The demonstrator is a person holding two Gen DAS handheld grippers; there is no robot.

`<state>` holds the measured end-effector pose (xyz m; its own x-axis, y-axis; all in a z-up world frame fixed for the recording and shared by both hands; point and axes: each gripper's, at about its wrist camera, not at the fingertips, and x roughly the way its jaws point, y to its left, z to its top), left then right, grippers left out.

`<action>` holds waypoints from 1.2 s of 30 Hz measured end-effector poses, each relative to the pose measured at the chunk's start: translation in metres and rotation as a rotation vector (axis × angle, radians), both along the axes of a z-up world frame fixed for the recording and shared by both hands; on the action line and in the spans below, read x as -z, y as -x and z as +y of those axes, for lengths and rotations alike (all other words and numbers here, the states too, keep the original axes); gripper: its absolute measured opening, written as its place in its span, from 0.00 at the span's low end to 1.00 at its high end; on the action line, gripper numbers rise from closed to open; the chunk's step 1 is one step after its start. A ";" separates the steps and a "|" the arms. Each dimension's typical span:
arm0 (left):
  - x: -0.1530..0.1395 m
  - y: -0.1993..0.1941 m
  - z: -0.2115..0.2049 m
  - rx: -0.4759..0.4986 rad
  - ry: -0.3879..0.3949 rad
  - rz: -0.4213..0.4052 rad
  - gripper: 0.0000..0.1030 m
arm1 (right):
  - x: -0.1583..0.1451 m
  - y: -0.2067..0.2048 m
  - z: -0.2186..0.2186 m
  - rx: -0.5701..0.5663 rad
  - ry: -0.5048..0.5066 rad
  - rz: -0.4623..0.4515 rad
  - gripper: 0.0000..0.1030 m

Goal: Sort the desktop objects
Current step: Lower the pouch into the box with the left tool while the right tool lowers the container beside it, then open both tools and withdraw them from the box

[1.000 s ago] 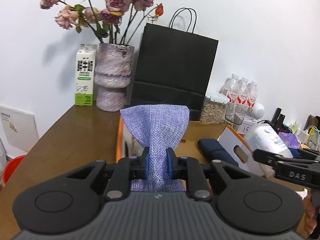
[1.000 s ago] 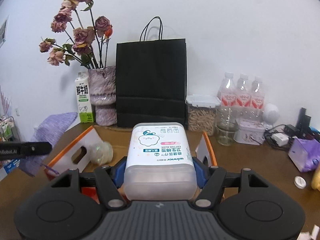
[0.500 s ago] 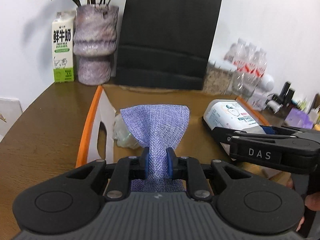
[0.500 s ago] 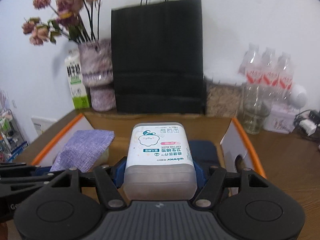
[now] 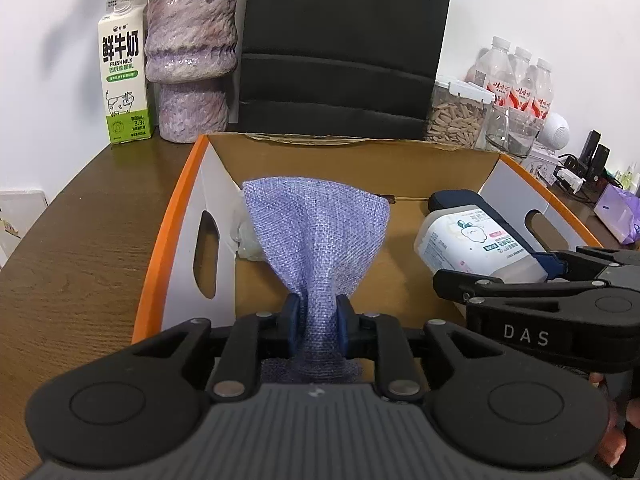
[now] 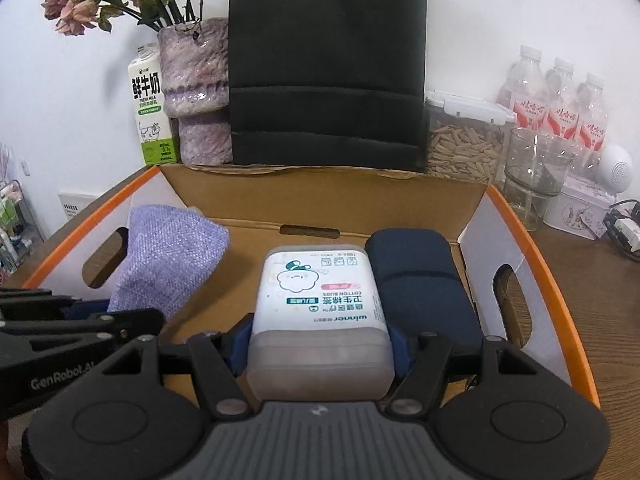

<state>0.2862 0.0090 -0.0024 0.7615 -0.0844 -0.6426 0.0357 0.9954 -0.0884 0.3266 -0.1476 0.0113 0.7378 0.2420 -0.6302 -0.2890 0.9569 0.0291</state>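
Note:
A purple woven pouch (image 5: 316, 236) hangs over the left half of an open cardboard box (image 5: 172, 232) with orange rims. My left gripper (image 5: 317, 320) has its blue pads on the pouch's narrow neck; its jaws are opening and the cloth still fills the gap. My right gripper (image 6: 318, 344) is shut on a white cotton bud box (image 6: 320, 292), held low over the middle of the cardboard box (image 6: 560, 280). A dark blue case (image 6: 416, 272) lies just right of it. In the left wrist view the right gripper (image 5: 552, 276) crosses in from the right with the cotton bud box (image 5: 472, 240).
Behind the cardboard box stand a milk carton (image 5: 124, 80), a purple vase (image 5: 188, 60), a black paper bag (image 5: 340, 40), a seed jar (image 5: 456, 116), water bottles (image 5: 516, 80) and a glass (image 6: 536, 176). A crumpled clear bag (image 5: 248, 240) lies inside, behind the pouch.
Both grippers came forward and down from above the box to low inside it, each carrying its object. The left pads stand slightly further apart on the pouch.

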 end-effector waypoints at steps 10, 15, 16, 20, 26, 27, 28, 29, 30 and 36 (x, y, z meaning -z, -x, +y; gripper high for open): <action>-0.013 0.010 -0.007 -0.002 -0.050 -0.097 0.52 | -0.006 0.003 -0.004 0.008 -0.006 0.004 0.77; -0.027 0.020 -0.006 -0.073 -0.089 -0.169 1.00 | -0.017 0.006 -0.011 0.052 0.029 -0.025 0.91; -0.029 0.021 -0.004 -0.078 -0.085 -0.183 1.00 | -0.019 0.007 -0.013 0.053 0.025 -0.029 0.96; -0.036 0.024 -0.001 -0.107 -0.095 -0.197 1.00 | -0.031 0.013 -0.021 0.056 0.006 -0.055 1.00; -0.042 0.028 0.005 -0.143 -0.093 -0.218 1.00 | -0.047 0.026 -0.028 0.050 -0.007 -0.104 1.00; -0.042 0.029 0.006 -0.147 -0.094 -0.218 1.00 | -0.049 0.028 -0.029 0.050 -0.007 -0.110 1.00; -0.043 0.030 0.007 -0.149 -0.094 -0.218 1.00 | -0.050 0.029 -0.030 0.049 -0.008 -0.115 1.00; -0.043 0.031 0.008 -0.153 -0.095 -0.219 1.00 | -0.051 0.030 -0.030 0.048 -0.007 -0.118 1.00; -0.044 0.032 0.009 -0.156 -0.095 -0.221 1.00 | -0.052 0.032 -0.030 0.048 -0.005 -0.121 1.00; -0.050 0.037 0.015 -0.166 -0.104 -0.241 1.00 | -0.055 0.038 -0.033 0.051 0.001 -0.133 1.00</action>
<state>0.2489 0.0238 0.0480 0.8909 0.1105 -0.4406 -0.1206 0.9927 0.0052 0.2890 -0.1811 0.0658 0.8258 0.2019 -0.5265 -0.2415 0.9704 -0.0067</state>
